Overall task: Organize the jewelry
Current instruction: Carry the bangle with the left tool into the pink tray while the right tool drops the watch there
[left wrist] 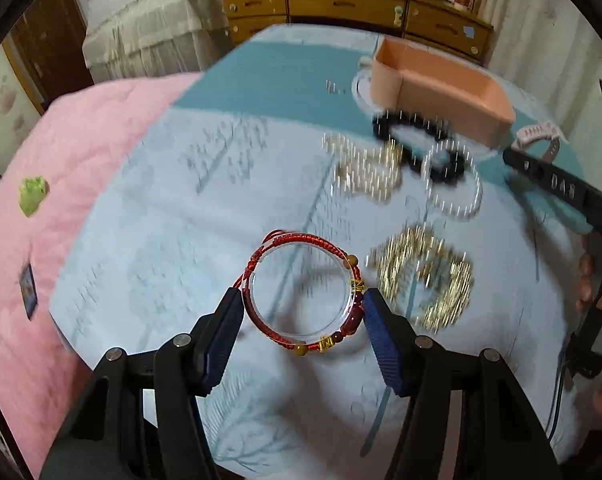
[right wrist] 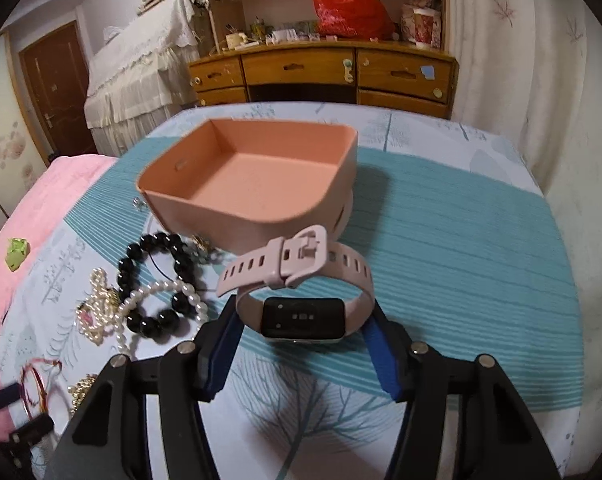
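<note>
Bracelet (left wrist: 301, 292) in L fingers (left wrist: 229, 320) | watch (right wrist: 301, 300) in R only

- Red bracelet (left wrist: 301, 292): woven cord on a clear glossy plastic ring, with shiny gold-toned and brown beads.
- Watch (right wrist: 301, 300): matt pink rubbery strap, glossy black face.
- Box (right wrist: 253, 176): smooth matt peach plastic.
- Black beads (right wrist: 153, 280): glossy.
- Pearl strand (right wrist: 169, 296): lustrous.
- Bedspread (right wrist: 441, 220): printed cloth.
- Blanket (left wrist: 61, 152): pink, quilted.
- Dresser (right wrist: 321, 68): varnished wood.
</note>
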Demonstrator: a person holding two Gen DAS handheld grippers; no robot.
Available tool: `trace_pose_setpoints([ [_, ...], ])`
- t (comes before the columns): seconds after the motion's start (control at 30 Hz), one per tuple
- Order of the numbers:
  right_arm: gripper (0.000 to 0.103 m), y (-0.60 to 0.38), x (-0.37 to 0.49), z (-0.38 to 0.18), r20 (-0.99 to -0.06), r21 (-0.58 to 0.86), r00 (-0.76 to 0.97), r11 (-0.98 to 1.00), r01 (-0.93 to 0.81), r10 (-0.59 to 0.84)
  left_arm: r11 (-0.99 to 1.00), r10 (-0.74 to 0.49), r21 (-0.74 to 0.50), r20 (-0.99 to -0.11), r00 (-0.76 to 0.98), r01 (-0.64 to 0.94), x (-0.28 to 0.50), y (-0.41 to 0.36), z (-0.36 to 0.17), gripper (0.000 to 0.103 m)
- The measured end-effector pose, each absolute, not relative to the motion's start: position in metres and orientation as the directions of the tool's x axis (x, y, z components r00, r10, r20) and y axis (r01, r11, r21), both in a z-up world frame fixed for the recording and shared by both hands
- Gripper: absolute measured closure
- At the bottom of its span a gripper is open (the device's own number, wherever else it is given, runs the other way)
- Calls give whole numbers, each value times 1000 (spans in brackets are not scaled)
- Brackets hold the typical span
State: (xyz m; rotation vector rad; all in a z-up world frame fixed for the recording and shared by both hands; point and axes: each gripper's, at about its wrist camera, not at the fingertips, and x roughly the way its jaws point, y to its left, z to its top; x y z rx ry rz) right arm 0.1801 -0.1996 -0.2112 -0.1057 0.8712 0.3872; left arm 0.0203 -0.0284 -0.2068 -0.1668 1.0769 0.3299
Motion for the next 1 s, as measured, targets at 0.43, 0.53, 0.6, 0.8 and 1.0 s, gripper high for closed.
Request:
trace_pose_setpoints([
  [0.43,44,-178,211,-154,-690,50,606,861,-507,396,991,13,-75,-783,622,-115,149,-27,-118,43],
  [0.53,44,-176,224,-151,-682,69,597,850,-523,422,995,19,-52,-755,656,-89,175,-30,-106,43],
  [0.6,44,-174,230,-149,-673,74,593,839,-540,441,996,8,-55,-734,680,-72,192,-33,-101,43],
  [0.8,38,-170,251,-153,-679,127,573,842,-524,459,989,-83,-143,-685,724,-22,223,-40,-99,20],
  [1.0,33,-177,250,-156,-688,153,559,845,-513,463,989,-20,-118,-698,716,-87,228,-41,-100,9],
])
